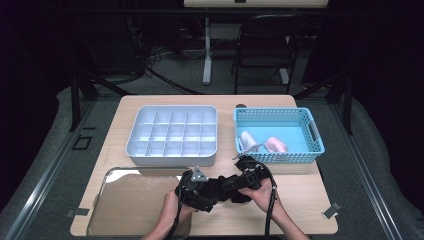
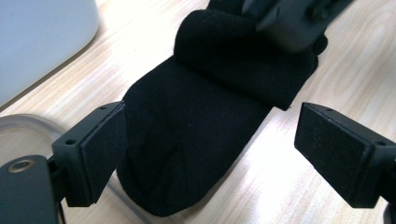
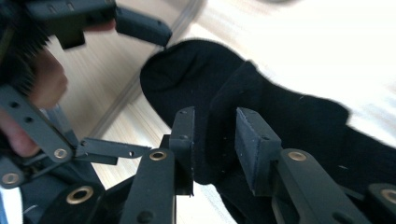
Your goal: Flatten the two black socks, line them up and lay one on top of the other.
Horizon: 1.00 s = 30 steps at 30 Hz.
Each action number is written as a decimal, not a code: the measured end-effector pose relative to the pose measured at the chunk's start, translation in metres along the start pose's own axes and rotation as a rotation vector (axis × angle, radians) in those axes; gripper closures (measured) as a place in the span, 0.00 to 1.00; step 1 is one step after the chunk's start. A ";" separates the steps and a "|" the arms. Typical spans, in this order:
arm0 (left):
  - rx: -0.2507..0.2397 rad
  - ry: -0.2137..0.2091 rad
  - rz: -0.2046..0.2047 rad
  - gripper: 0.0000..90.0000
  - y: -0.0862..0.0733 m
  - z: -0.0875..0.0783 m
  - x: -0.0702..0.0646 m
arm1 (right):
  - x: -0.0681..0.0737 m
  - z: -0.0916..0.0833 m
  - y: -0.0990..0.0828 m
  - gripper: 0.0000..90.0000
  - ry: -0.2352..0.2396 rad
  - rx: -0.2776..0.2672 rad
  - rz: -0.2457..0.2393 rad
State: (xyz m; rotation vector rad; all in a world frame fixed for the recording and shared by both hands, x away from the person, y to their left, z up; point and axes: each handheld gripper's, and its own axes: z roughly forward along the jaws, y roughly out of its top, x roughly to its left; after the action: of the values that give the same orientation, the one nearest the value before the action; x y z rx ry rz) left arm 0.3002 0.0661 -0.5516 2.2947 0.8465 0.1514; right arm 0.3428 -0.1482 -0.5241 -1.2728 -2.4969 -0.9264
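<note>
I have both grippers low over the near edge of the desk (image 1: 300, 200), close together around a black sock (image 1: 216, 186). The sock lies flat on the wood, just right of the clear tray (image 1: 125, 210) that sits at the near left corner, its toe end touching or overlapping that tray's rim.

My left gripper (image 2: 212, 154) has its jaws spread wide, one pad on each side of the sock's toe end, and neither pad presses on the fabric. In the high view that gripper (image 1: 192, 192) sits at the sock's left end, with the grey three-cornered plate on top.

My right gripper (image 3: 214, 140) has its jaws narrow, with a raised fold of the sock standing between the two pads. I cannot tell whether the pads press on the fold; there looks to be a sliver of slack on the right pad's side. In the high view this gripper (image 1: 245, 170) is at the sock's right end.

Farther back on the desk, the white divided box (image 1: 172, 135) stands beside the blue basket (image 1: 305, 125), which holds two pale bundles (image 1: 260, 144).
</note>
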 end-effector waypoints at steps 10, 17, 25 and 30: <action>-0.007 0.005 0.005 0.17 0.002 0.000 -0.005 | -0.018 -0.031 -0.007 0.63 -0.113 -0.062 0.027; 0.015 0.042 -0.012 0.28 0.001 0.000 -0.001 | -0.040 -0.052 -0.021 0.55 -0.270 -0.067 0.055; 0.012 0.075 -0.014 0.41 0.002 0.000 0.000 | -0.068 -0.066 -0.033 0.59 -0.402 -0.037 0.132; 0.032 0.074 0.026 0.54 0.001 0.005 -0.005 | -0.080 -0.054 -0.036 0.61 -0.416 0.042 0.173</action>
State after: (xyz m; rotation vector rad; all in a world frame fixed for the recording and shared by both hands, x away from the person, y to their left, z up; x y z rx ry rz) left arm 0.2986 0.0598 -0.5540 2.3436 0.8623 0.2373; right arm 0.3582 -0.2500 -0.5319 -1.7888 -2.6212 -0.6158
